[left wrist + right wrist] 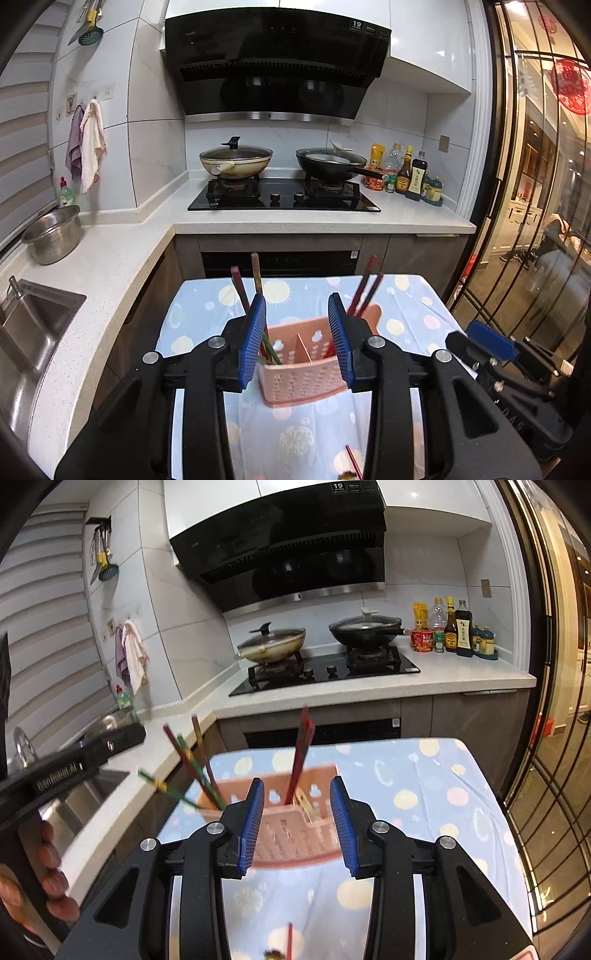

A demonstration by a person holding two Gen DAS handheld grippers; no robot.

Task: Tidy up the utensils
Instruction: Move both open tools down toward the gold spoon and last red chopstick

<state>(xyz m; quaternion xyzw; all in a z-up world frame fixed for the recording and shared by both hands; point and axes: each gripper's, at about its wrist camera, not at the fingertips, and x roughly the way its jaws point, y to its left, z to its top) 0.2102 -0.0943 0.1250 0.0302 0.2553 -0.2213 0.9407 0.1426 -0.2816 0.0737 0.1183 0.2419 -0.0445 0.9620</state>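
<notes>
Utensil holder [301, 363]: pink perforated plastic, divided compartments, standing on the patterned cloth [406, 314]. Chopsticks [364, 291]: dark red and brown, leaning upright inside it. Left gripper [297, 341] and right gripper [297, 821]: jaws parted, empty.

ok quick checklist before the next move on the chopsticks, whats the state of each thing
1. Left gripper empty: ok, jaws apart with nothing between the pads.
2. Right gripper empty: ok, jaws apart, only the pink holder seen behind the gap.
3. Pink holder upright on the patterned cloth: ok.
4. Chopsticks sorted into compartments: ok so far, a group stands in the left compartment and red ones in the right.
5. Anything left to collect: not ok, a red chopstick lies on the cloth close to the camera.
6. Whether that loose chopstick has a partner: cannot tell, the frame edge cuts it off.
</notes>
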